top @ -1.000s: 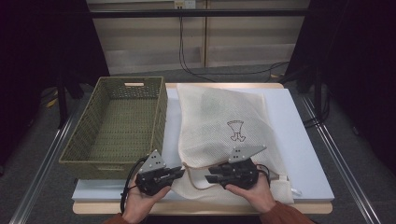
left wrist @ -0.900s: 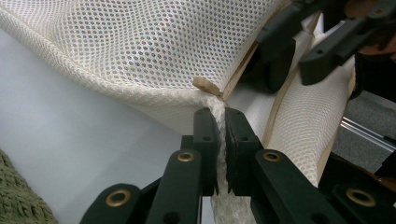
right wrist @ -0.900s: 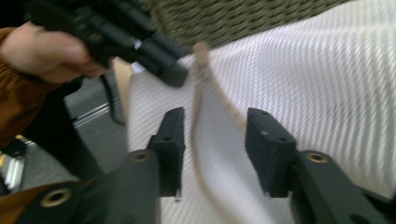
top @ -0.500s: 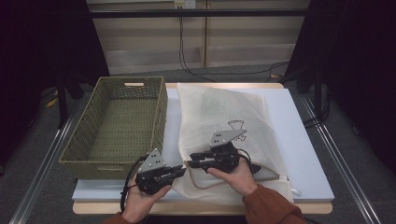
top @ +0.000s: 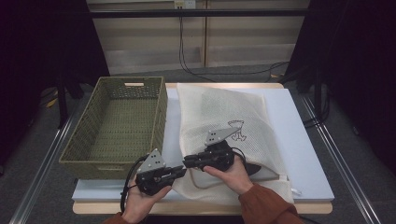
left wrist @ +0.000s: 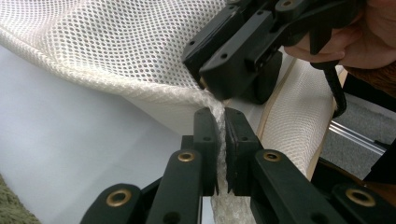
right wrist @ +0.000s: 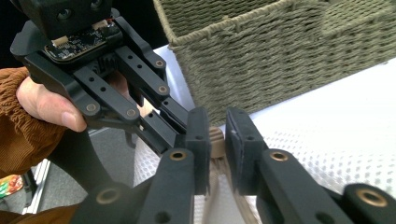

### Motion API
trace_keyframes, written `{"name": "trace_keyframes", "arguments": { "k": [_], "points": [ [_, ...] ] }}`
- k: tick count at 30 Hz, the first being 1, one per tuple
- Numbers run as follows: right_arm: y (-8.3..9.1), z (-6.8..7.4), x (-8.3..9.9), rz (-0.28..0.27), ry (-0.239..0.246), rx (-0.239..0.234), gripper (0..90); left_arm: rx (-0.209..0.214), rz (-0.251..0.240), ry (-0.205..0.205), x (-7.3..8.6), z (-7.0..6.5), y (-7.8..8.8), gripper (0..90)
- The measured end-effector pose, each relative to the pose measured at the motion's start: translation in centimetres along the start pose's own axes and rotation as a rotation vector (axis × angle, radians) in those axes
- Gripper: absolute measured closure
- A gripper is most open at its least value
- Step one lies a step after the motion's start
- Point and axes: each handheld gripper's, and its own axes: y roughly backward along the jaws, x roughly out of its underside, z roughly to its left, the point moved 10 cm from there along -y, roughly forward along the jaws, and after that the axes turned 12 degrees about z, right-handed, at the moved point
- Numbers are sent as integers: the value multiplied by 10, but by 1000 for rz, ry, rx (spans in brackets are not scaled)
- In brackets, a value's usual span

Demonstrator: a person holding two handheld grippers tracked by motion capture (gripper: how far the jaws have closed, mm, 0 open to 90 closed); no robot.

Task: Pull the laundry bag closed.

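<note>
A white mesh laundry bag [top: 219, 112] lies flat on the white table top [top: 303, 140], its beige-trimmed mouth toward the near edge. My left gripper [top: 183, 170] is shut on a bunched fold of the mesh bag [left wrist: 116, 46] at its near left corner, and the cloth runs up between the pads [left wrist: 221, 140]. My right gripper [top: 186, 161] points left and meets the left one tip to tip. Its jaws have just been closing. The bag's beige trim fills the narrow gap between them [right wrist: 217, 140].
A green woven basket [top: 161, 112] stands to the left of the bag, and its wall [right wrist: 280, 51] rises close behind both grippers. Metal rails run along both sides of the table. Cables hang by the cabinet at the back.
The right gripper has moved left along the bag's near edge until it meets the left gripper, and its jaws have narrowed. The left gripper has stayed put.
</note>
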Motion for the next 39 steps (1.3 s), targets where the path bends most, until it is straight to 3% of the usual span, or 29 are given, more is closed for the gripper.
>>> {"name": "trace_keyframes", "arguments": {
  "k": [11, 21, 26, 32, 35, 39],
  "points": [
    [11, -2, 11, 6, 0, 13, 811, -1, -24, 17, -2, 3, 5, 847],
    [-2, -3, 18, 49, 1, 1, 786, -10, -41, 21, -5, 6, 11, 846],
    [-5, -3, 21, 72, 11, 1, 821, -7, -32, 18, -5, 6, 11, 846],
    [-5, -2, 19, 68, 22, -5, 782, 2, -40, 18, -7, 5, 12, 846],
    [-7, -1, 17, 66, 27, -15, 813, 7, -44, 13, -9, 5, 14, 848],
    [-11, 0, 15, 84, 39, 12, 825, 6, -44, 16, -7, 7, 15, 845]
  ]
}}
